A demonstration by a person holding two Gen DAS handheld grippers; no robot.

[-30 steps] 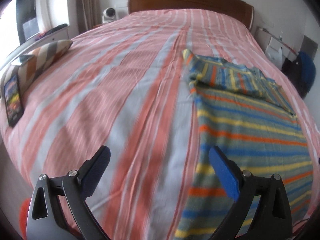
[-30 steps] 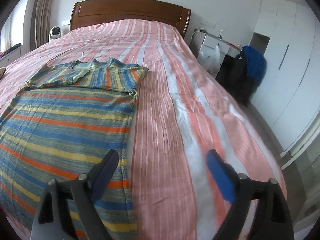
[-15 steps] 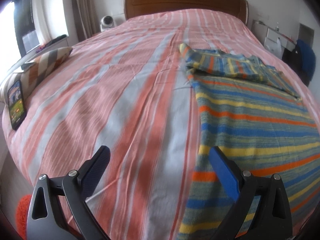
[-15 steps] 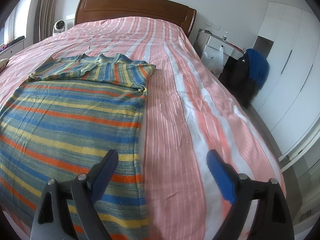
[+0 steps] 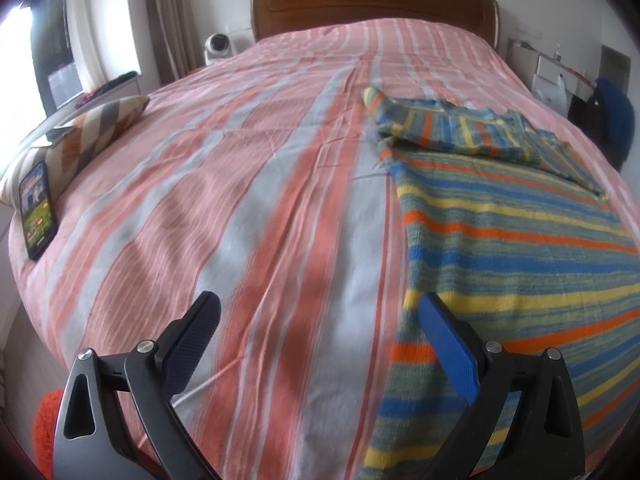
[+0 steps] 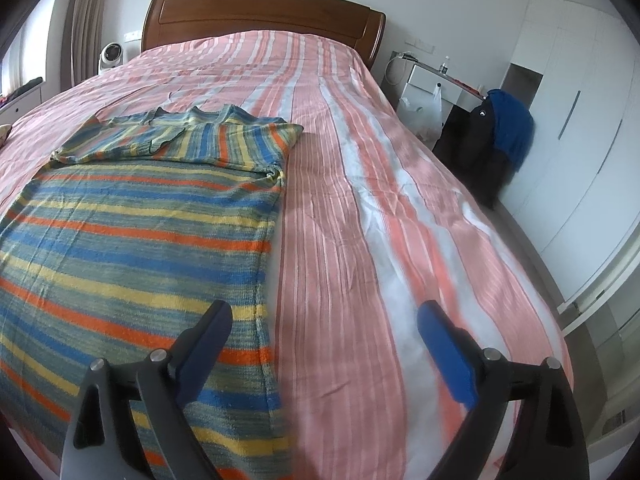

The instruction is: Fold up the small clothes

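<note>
While the bed (image 5: 248, 208) fills both views, its pink, white and grey striped cover runs lengthwise toward the wooden headboard (image 6: 260, 12). Striped knit sweater (image 6: 132, 216) lies flat on the cover, long axis along the bed, collar end toward the headboard, hem toward the cameras; its sleeves are folded across the chest (bands of blue, orange, yellow). Bare cover lies open to the sweater's left and right, and the bed's foot edge is close beneath both grippers. Patterned cushion (image 5: 80, 132) sits at the bed's left edge, a phone (image 5: 37, 210) with a lit screen beside it; its writing is too small to read. Left gripper (image 5: 316, 320) hangs released over the sweater's left edge, holding nothing. Right gripper (image 6: 324, 324) spreads wide at the sweater's right edge, empty.
</note>
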